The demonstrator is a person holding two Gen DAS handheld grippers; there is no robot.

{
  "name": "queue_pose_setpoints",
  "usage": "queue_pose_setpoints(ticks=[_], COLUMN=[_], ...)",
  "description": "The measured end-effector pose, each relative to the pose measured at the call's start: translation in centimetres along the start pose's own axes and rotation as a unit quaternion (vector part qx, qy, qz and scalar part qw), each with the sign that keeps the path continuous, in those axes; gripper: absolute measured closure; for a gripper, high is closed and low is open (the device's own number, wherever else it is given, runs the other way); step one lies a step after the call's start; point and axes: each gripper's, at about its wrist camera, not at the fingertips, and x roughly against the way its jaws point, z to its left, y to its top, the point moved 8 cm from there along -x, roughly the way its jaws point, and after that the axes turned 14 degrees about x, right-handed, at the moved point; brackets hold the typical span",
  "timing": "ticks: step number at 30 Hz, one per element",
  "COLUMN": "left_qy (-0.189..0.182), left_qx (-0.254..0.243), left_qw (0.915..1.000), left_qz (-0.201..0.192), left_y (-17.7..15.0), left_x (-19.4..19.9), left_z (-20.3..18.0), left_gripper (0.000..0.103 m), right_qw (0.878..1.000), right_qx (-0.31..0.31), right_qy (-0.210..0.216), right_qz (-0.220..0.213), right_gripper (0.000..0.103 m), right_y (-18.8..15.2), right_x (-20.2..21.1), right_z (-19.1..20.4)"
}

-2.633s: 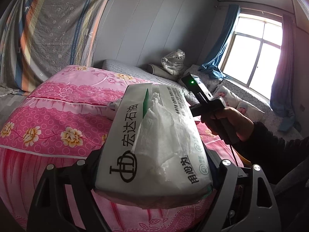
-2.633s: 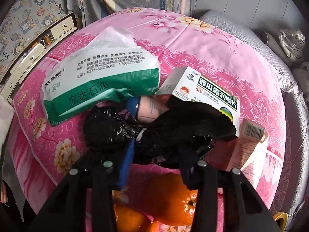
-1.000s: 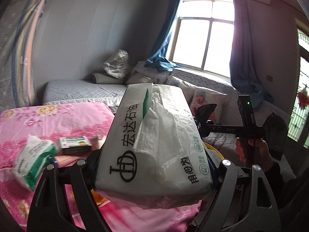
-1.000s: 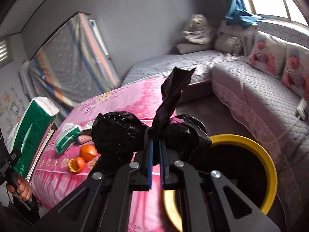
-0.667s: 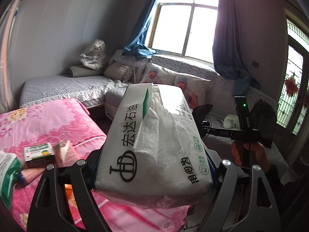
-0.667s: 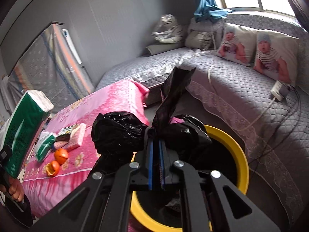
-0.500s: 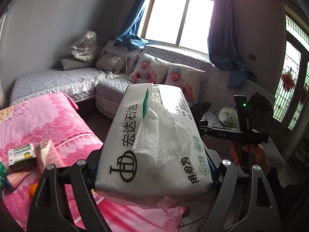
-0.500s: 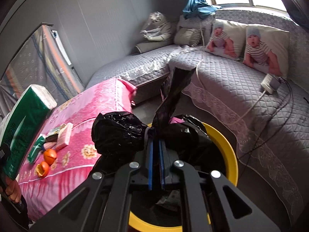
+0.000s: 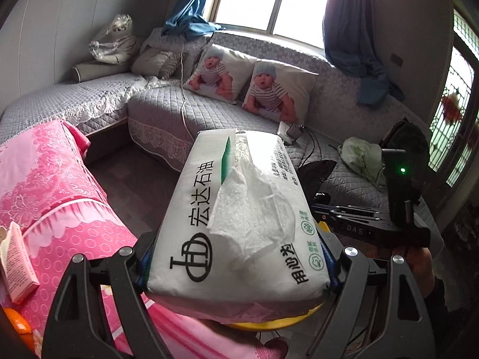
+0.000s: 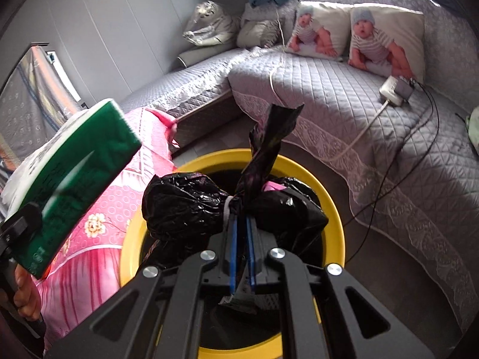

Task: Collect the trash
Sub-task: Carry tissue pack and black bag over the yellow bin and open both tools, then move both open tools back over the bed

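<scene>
Only a few bits are readable from where I'm standing. The tissue pack (image 9: 239,227) has big black characters down its white side, 宏达石油, with a round black logo just below them that looks like an "H" and "D" joined. Near its other edge there's 用心为 in black, plus a couple of small green round marks and a block of tiny print I can't make out. The black right gripper (image 9: 371,227) has "DAS" on its body.

L gripper (image 9: 236,264) clamps tissue pack (image 9: 239,224) w/ pink bedspread (image 9: 60,191) at left
</scene>
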Motion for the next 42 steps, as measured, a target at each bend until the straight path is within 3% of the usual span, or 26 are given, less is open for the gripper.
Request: queue_pose_setpoints(ticks=[8,10,14,19,24,27,32,36,42], left_qy=[0.0,-0.004,-0.01,-0.007,0.007,0.022,0.07,0.122,0.268], left_qx=[0.04,0.054,0.068,0.087,0.089,0.084,0.067,0.079,0.064], left_qw=[0.9986,0.9978,0.9975,0.9961,0.9951,0.9936,0.987,0.9764,0.9442], left_qz=[0.034,0.039,0.011,-0.01,-0.043,-0.073,-0.128,-0.16,-0.18], left_y=[-0.2,-0.2,0.8,1.8,2.6,3.5,4.7,4.5,0.5], left_x=[-4.0,-4.3,-2.9,-0.9,1.9,4.6,11.0,16.5,25.2], left_z=[0.6,0.8,1.3,2.1,3.2,4.2,7.5,12.6,22.0], left_gripper=[0.023,0.022,0.011,0.01,0.009,0.009,0.008,0.008,0.008], right_qw=[1.0,1.0,0.999,0.999,0.999,0.999,0.997,0.993,0.985], right_qx=[-0.015,-0.021,-0.033,-0.044,-0.045,-0.032,0.009,0.037,0.085], right_qy=[-0.003,-0.004,-0.014,-0.017,0.002,0.029,0.068,0.106,0.146], right_qz=[0.014,0.014,0.014,0.004,-0.011,-0.025,-0.039,-0.04,-0.027], right_gripper=[0.096,0.09,0.08,0.067,0.061,0.051,0.045,0.043,0.039], right_y=[-1.1,-1.2,-1.4,-1.2,-0.8,-0.4,0.5,1.2,1.9], right_x=[-0.9,-0.9,-0.8,-0.1,1.0,1.6,2.5,2.5,1.7], right_z=[-1.2,-1.6,-2.6,-3.1,-2.0,-0.1,4.5,8.5,14.7])
